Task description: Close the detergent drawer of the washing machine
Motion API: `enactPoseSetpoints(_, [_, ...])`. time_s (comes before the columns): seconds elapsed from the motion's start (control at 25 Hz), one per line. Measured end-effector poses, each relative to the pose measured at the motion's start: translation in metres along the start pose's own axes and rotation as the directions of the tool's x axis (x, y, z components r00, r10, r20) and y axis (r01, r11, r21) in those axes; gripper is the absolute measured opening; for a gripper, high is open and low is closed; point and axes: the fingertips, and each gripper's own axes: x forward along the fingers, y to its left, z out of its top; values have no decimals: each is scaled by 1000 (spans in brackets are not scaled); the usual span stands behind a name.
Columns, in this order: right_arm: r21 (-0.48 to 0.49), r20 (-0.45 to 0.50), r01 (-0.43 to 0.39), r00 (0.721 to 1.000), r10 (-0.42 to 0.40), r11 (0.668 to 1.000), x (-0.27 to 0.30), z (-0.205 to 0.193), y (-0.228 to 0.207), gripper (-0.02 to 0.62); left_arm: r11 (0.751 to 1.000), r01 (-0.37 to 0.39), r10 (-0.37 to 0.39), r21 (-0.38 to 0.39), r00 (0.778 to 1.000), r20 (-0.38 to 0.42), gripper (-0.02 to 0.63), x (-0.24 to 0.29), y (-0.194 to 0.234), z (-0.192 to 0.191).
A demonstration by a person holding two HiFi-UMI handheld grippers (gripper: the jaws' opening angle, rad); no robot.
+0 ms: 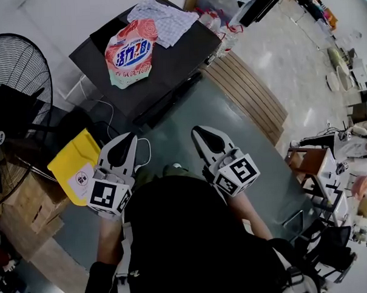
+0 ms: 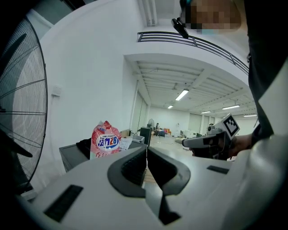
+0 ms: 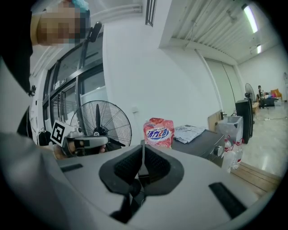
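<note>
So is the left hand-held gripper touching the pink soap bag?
Apart. The head view shows the left hand-held gripper held near the person's body, with a wide stretch of floor between it and the soap bag.

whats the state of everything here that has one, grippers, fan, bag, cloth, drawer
left hand-held gripper: shut, empty
right hand-held gripper: shut, empty
fan: not spinning
detergent bag: upright on the washing machine
cloth: crumpled beside the bag
detergent drawer: can't make it out
</note>
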Motion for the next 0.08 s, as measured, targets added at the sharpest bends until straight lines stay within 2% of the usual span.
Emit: enactPoseSetpoints(0.08, [6,-1,-1,1000,1,1000,3,-2,2,18,1000,-1,1,0,1000,-2,11,-2,4,-2])
